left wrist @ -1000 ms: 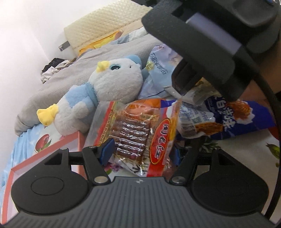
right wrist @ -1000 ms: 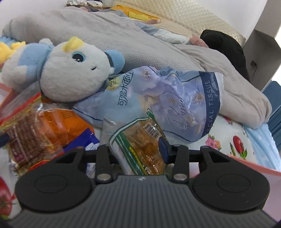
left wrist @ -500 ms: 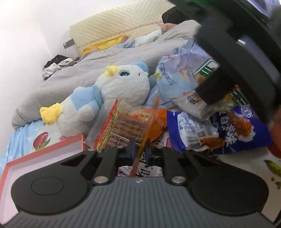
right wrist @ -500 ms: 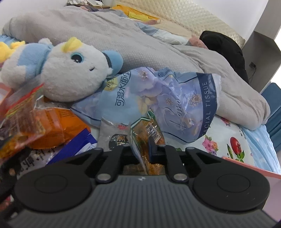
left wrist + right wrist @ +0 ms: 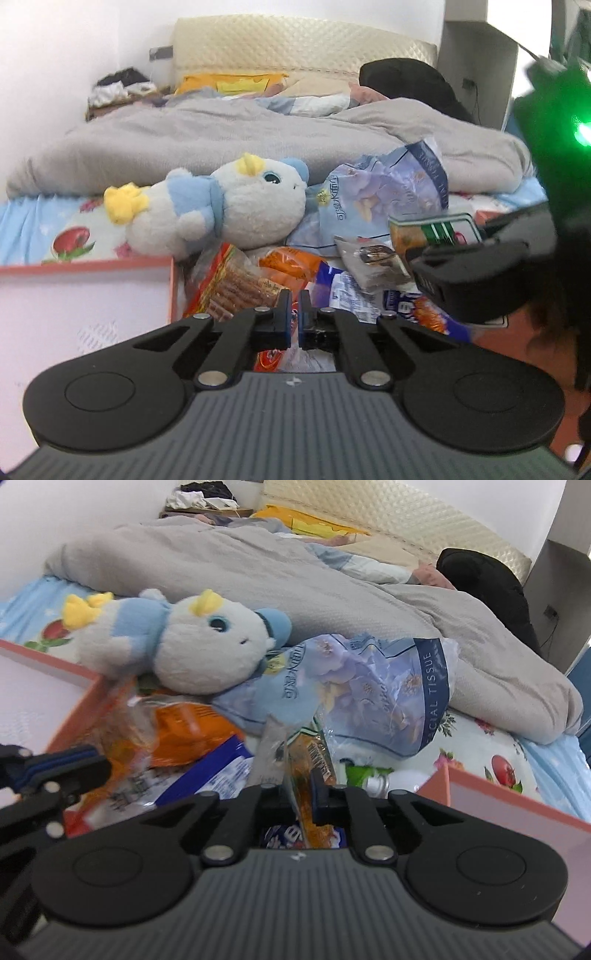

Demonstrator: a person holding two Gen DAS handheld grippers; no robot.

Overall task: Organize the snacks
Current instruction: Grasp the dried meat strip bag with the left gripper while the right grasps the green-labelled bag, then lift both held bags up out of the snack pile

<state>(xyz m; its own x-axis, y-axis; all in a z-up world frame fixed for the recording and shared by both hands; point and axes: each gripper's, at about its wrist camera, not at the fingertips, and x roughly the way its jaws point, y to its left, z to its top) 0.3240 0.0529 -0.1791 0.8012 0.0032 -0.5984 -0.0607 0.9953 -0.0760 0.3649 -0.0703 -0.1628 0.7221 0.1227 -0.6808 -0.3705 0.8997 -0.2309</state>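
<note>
My left gripper (image 5: pixel 294 301) is shut on the edge of a red-and-clear pack of brown snack sticks (image 5: pixel 236 288), held just above the snack pile beside the pink box (image 5: pixel 85 295). My right gripper (image 5: pixel 300 788) is shut on a clear green-striped bag of orange snacks (image 5: pixel 306 760); that bag also shows in the left wrist view (image 5: pixel 424 230). An orange packet (image 5: pixel 291 264) and a blue-and-white snack bag (image 5: pixel 369 295) lie in the pile on the bed.
A white-and-blue plush toy (image 5: pixel 221 206) lies behind the pile. A facial tissue pack (image 5: pixel 369 698) leans next to it. A second pink box (image 5: pixel 517 805) sits at the right. A grey duvet (image 5: pixel 221 147) covers the bed behind.
Both grippers closed on their packs, then drew back and lifted them. The view now shows more of the bed and the pink boxes.
</note>
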